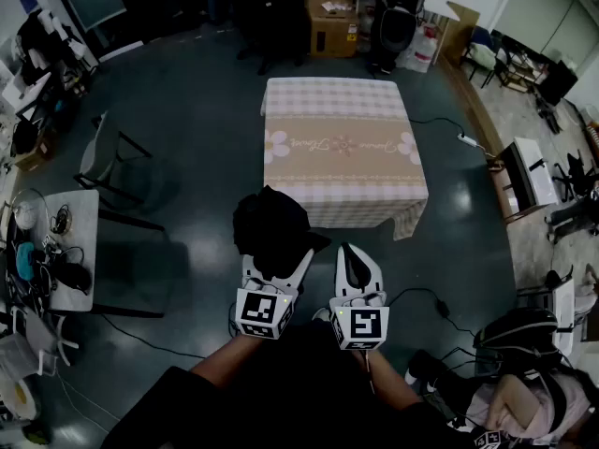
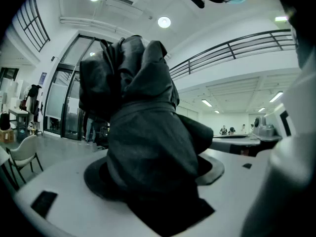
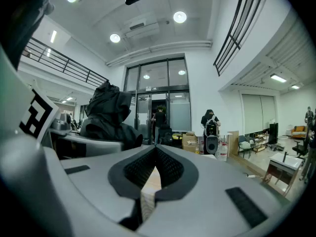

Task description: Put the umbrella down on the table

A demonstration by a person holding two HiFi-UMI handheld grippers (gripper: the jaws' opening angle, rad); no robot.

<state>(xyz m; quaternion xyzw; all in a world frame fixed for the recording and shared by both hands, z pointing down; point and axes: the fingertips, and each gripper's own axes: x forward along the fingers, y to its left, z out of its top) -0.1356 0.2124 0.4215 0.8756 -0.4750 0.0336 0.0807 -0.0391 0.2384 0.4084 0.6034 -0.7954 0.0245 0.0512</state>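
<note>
A folded black umbrella (image 1: 271,230) sticks up out of my left gripper (image 1: 278,258), whose jaws stand wide and press on its crumpled fabric. In the left gripper view the umbrella (image 2: 148,147) fills the middle between the two pads. My right gripper (image 1: 357,260) is beside it, shut, with nothing in it; its pads (image 3: 170,169) meet with only a thin slit. The table (image 1: 342,148), covered in a checked cloth with a beige flower band, stands ahead of both grippers, which hang over the dark floor short of its near edge. The right gripper view shows the umbrella (image 3: 106,115) at the left.
A grey chair (image 1: 103,152) and a white side table (image 1: 80,251) with cables stand on the left. Cardboard boxes (image 1: 329,17) sit beyond the table. A power strip (image 1: 465,140) lies right of it. A person (image 1: 524,391) sits at the bottom right.
</note>
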